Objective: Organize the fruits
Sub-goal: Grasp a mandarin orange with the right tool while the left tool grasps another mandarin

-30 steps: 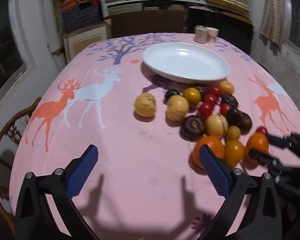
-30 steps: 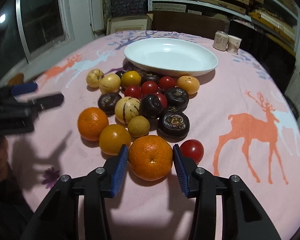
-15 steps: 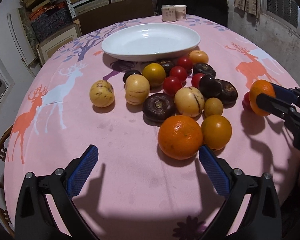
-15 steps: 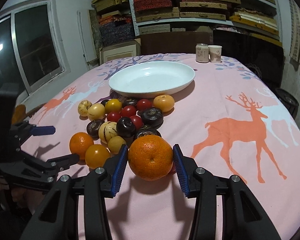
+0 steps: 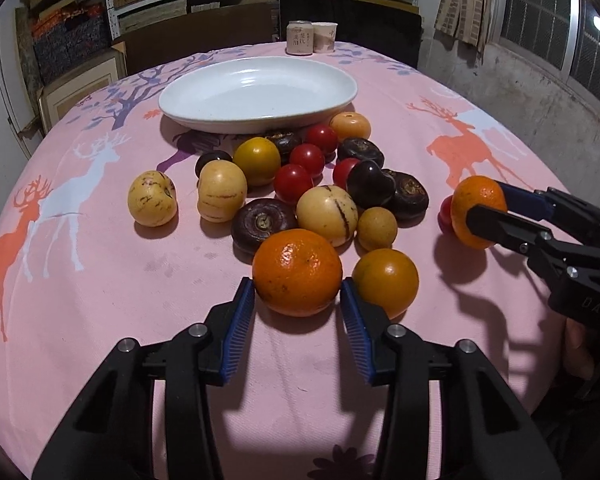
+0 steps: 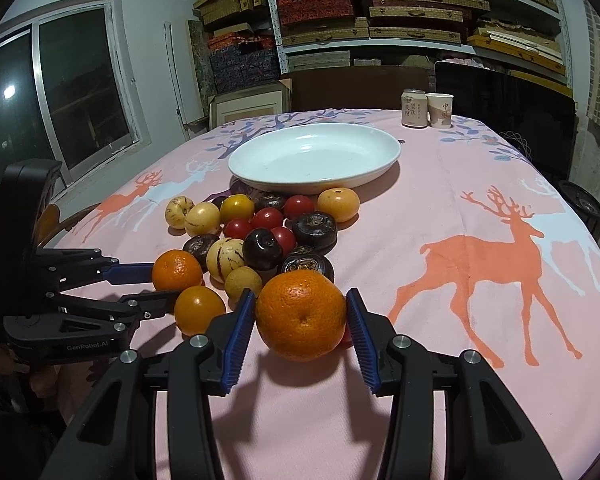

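My left gripper (image 5: 298,310) has its blue pads against both sides of a large orange (image 5: 297,272) that rests on the pink cloth; it also shows in the right wrist view (image 6: 177,270). My right gripper (image 6: 301,322) is shut on a second orange (image 6: 301,315) and holds it just above the table; it also shows in the left wrist view (image 5: 478,211). A white oval plate (image 5: 228,114) stands empty behind a pile of mixed fruit (image 5: 326,216): yellow, red and dark purple pieces.
A can (image 6: 414,108) and a paper cup (image 6: 440,109) stand at the table's far edge. A small yellow-orange fruit (image 5: 385,283) lies right beside the left gripper's right finger. A red tomato (image 5: 445,214) sits behind the held orange. Shelves and boxes line the back wall.
My left gripper has moved forward and closed from wide open onto the large orange. My right gripper has kept its orange and lifted it slightly.
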`<state>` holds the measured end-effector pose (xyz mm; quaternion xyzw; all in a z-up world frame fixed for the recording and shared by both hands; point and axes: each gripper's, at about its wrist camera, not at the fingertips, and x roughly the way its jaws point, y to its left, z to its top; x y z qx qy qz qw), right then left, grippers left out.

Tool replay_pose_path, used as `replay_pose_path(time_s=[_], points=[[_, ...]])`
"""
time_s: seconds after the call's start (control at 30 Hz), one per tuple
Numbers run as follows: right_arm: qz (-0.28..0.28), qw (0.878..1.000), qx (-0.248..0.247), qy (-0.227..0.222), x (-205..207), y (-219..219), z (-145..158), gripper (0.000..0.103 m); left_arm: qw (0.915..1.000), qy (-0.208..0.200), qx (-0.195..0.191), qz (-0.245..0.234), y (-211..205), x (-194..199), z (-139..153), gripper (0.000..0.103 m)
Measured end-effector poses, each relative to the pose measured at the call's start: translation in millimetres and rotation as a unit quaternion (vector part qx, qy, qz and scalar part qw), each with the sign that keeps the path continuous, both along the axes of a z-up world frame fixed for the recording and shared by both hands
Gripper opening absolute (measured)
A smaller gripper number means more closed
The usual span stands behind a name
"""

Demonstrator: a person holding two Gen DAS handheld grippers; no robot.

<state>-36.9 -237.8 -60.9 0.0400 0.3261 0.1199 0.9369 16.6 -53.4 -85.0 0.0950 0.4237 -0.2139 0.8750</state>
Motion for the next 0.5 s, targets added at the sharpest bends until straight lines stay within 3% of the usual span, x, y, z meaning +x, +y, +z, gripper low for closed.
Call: replay_pose_path(time_s=[0.1, 0.2, 0.27, 0.37, 0.43, 0.5], points=[[0.001, 1.0, 0.008, 0.002, 1, -2, 0, 0.047, 0.9998, -0.004, -0.019, -0.002, 5, -4, 6, 0.042], [0.002, 1.0, 0.015, 0.004, 2, -4, 0, 0.047, 0.9992, -0.021, -0.034, -0.006, 9, -8, 18, 0.032], [0.003, 1.0, 0.015, 0.006, 3, -4, 0, 0.047, 0.9996, -0.019, -0.021, -0.011, 5, -6, 16, 0.034], [0.006, 1.0, 0.009, 0.005, 2, -1, -1, 0.047, 0.9997, -0.005, -0.005, -0.023, -5, -6, 9, 0.044], [0.007, 1.0, 0.01, 0.006, 2, -1, -1, 0.047, 0.9998, -0.004, 0.012, -0.016, -10, -3, 2, 0.069], [0.007, 1.0, 0.01, 0.008, 3, -1, -1, 0.048, 0.9999, 0.001, 0.0, -0.013, -11, 3, -1, 0.073]])
